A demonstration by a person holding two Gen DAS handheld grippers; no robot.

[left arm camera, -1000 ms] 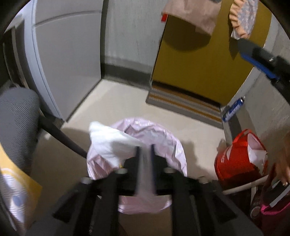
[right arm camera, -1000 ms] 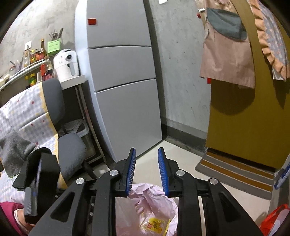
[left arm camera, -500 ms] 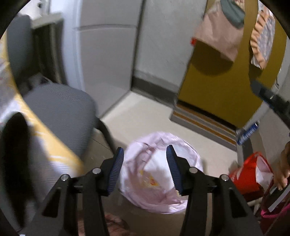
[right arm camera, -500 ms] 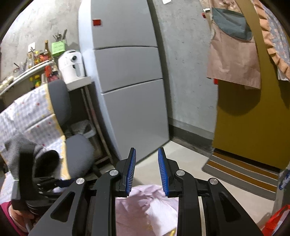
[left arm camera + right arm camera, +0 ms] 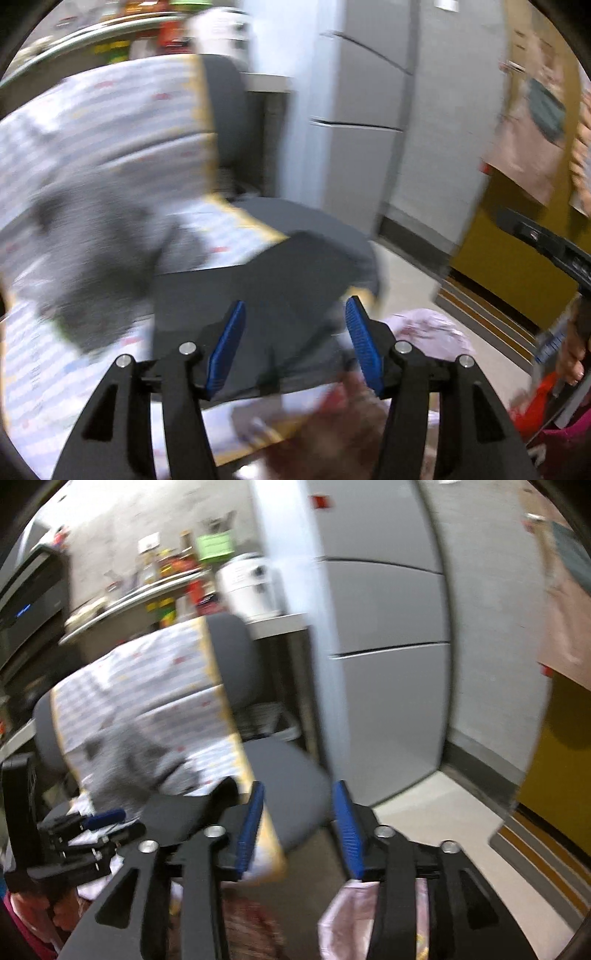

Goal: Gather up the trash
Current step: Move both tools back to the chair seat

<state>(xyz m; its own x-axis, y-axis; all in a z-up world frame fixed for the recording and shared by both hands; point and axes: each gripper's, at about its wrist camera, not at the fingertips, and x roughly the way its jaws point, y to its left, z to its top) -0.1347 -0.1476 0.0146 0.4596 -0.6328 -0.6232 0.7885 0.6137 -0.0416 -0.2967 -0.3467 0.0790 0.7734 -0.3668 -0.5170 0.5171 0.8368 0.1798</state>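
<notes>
Pink plastic lined the trash bag (image 5: 436, 328), which sat on the floor just right of the grey office chair (image 5: 303, 236); in the right wrist view its edge (image 5: 354, 915) showed below the chair seat. The left gripper (image 5: 295, 347) hung over the chair seat with its blue pads wide apart and nothing between them. The right gripper (image 5: 299, 827) was also released and empty, in front of the chair. A checked cloth (image 5: 147, 686) covered the chair back.
</notes>
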